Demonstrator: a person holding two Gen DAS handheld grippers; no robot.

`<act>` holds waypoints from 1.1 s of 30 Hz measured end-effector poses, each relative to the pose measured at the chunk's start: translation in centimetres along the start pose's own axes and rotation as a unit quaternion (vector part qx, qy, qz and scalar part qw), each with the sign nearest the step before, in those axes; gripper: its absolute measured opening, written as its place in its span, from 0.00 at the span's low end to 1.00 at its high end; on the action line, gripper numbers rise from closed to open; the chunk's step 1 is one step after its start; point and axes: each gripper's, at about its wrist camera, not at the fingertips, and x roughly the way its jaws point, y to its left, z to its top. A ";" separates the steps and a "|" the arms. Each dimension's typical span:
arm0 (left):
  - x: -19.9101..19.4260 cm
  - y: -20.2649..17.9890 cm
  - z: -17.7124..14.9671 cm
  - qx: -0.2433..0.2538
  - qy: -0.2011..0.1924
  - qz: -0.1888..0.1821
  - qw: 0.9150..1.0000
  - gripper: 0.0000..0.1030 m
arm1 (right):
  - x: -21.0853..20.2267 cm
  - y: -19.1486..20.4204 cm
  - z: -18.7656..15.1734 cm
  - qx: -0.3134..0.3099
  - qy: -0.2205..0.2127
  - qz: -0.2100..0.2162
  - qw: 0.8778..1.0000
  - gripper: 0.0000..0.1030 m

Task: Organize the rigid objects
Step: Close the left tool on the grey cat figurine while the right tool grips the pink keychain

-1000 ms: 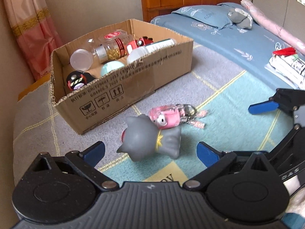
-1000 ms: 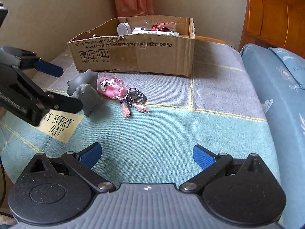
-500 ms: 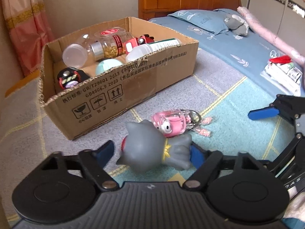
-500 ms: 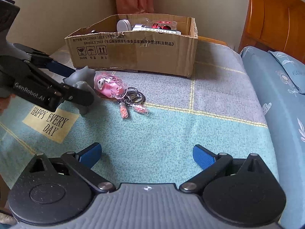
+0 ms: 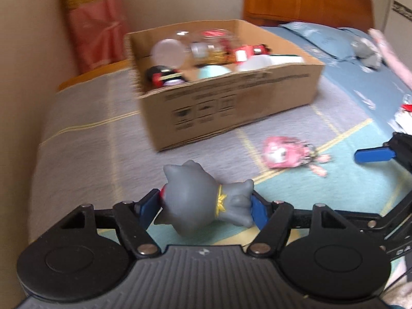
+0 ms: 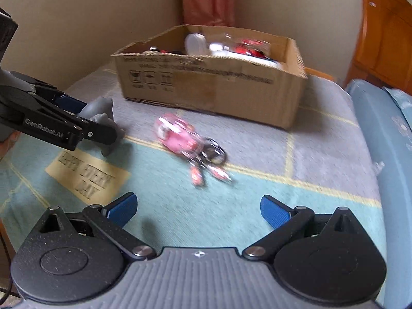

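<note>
Left gripper (image 5: 204,207) clamps the grey toy (image 5: 206,197) crosswise between its fingers; right gripper (image 6: 198,207) gapes wide, pink keychain (image 6: 180,136) ahead of its fingertips.

Count, both wrist views:
- 2 grippers: left gripper (image 5: 203,207), right gripper (image 6: 198,209); 2 blue pads each.
- 1 grey figurine (image 5: 206,199).
- 1 pink keychain charm (image 6: 180,136), with metal rings and 2 small pink vials attached.
- 1 cardboard box (image 5: 231,108). Contents blurred; roughly 6–7 items, exact number can't be told. Readable: 1 clear bottle with white cap, 1 red toy, 1 black-red toy, 1 pale teal round item.
- 1 yellow text patch (image 6: 87,175) on the blanket.
</note>
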 end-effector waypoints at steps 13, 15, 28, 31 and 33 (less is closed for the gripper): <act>-0.9 2.2 -1.3 -0.056 -0.003 0.023 0.998 0.69 | 2.2 1.5 2.5 0.004 -0.006 0.095 0.995 1.00; -1.0 2.3 -1.3 -0.058 -0.004 0.021 0.998 0.69 | 2.8 1.3 2.6 0.017 -0.001 0.090 0.996 1.00; -0.6 2.9 -1.1 -0.062 -0.007 0.012 0.998 0.70 | 4.0 2.1 4.4 0.050 -0.007 0.106 0.993 1.00; -0.6 3.1 -1.1 -0.059 -0.007 0.014 0.998 0.69 | 5.0 2.1 5.2 0.047 -0.008 0.106 0.993 1.00; -0.6 3.4 -1.1 -0.065 -0.006 0.017 0.998 0.69 | 5.6 2.3 5.7 0.031 -0.007 0.104 0.994 1.00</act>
